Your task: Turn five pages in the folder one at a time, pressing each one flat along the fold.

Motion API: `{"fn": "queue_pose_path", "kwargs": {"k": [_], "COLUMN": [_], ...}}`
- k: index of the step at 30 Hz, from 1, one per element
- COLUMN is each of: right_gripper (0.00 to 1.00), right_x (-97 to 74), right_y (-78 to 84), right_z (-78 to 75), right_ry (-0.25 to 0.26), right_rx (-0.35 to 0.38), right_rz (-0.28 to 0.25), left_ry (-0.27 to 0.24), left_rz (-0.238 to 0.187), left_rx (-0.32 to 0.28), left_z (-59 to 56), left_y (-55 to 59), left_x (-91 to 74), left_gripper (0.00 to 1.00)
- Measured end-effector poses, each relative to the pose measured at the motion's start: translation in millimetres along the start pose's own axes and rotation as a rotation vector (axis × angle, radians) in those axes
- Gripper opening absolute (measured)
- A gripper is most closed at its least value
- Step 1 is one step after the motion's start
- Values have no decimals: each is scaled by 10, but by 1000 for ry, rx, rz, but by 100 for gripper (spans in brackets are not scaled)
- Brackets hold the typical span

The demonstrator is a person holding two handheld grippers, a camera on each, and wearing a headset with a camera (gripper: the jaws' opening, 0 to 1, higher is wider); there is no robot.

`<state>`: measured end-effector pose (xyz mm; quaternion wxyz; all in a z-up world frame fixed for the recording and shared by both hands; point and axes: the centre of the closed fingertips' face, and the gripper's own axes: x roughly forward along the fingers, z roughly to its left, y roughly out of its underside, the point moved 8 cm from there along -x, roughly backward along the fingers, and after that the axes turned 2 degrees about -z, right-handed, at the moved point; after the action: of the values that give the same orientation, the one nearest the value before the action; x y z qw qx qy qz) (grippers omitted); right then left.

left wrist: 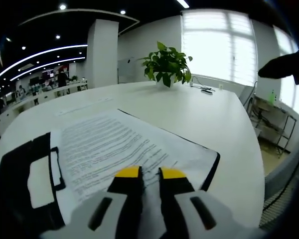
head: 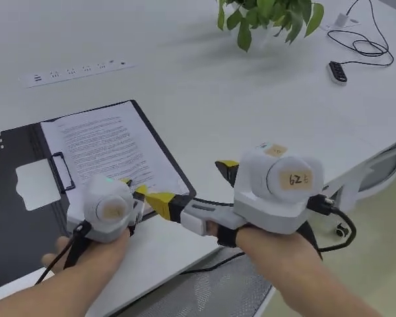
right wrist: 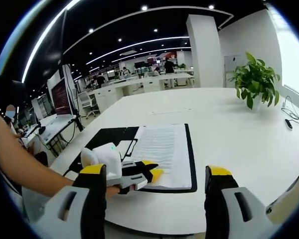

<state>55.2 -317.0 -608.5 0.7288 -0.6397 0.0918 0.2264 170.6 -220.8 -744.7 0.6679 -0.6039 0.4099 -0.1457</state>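
The folder (head: 13, 224) lies open at the near left edge of the table (head: 237, 105), its black inner cover to the left with a white label (head: 36, 185) and a metal clip (head: 61, 172) by the fold. A printed page (head: 105, 145) lies flat on the folder's right half. The left gripper (left wrist: 149, 173) sits at the page's near edge, its yellow-tipped jaws drawn almost together with only a narrow slit between them; whether any paper is caught there I cannot tell. The right gripper (right wrist: 154, 172) is just beside the folder's near right corner, over the table's near edge, jaws spread wide and holding nothing. A potted plant (head: 267, 16) stands toward the far right, a power strip (head: 76, 71) toward the far left
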Motion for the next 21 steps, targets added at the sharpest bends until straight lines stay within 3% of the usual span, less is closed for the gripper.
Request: {"fn": "queue_pose_path", "kwargs": {"k": [2,3,6,11,21], "right_gripper": [79,79,78,77,65], "right_x": [53,72,145,277,593], "right_y": [3,6,30,95,314], "right_z": [2,1,4,8,-97], "right_ry": [-2,-2,-5,-8,12], "right_rx": [8,12,19,59,138], "right_rz": [6,9,22,43,106], "left_ry": [-5,-18,-5,-6,-4], "left_rz": [2,6,10,4,-6], "left_rx": [-5,-45,-36,-113,-127], "left_z": [14,43,35,68,77], "left_y": [0,-2,-6,10,26], "left_x": [5,4,11,24,32], "left_gripper": [8,6,5,3,3]}}
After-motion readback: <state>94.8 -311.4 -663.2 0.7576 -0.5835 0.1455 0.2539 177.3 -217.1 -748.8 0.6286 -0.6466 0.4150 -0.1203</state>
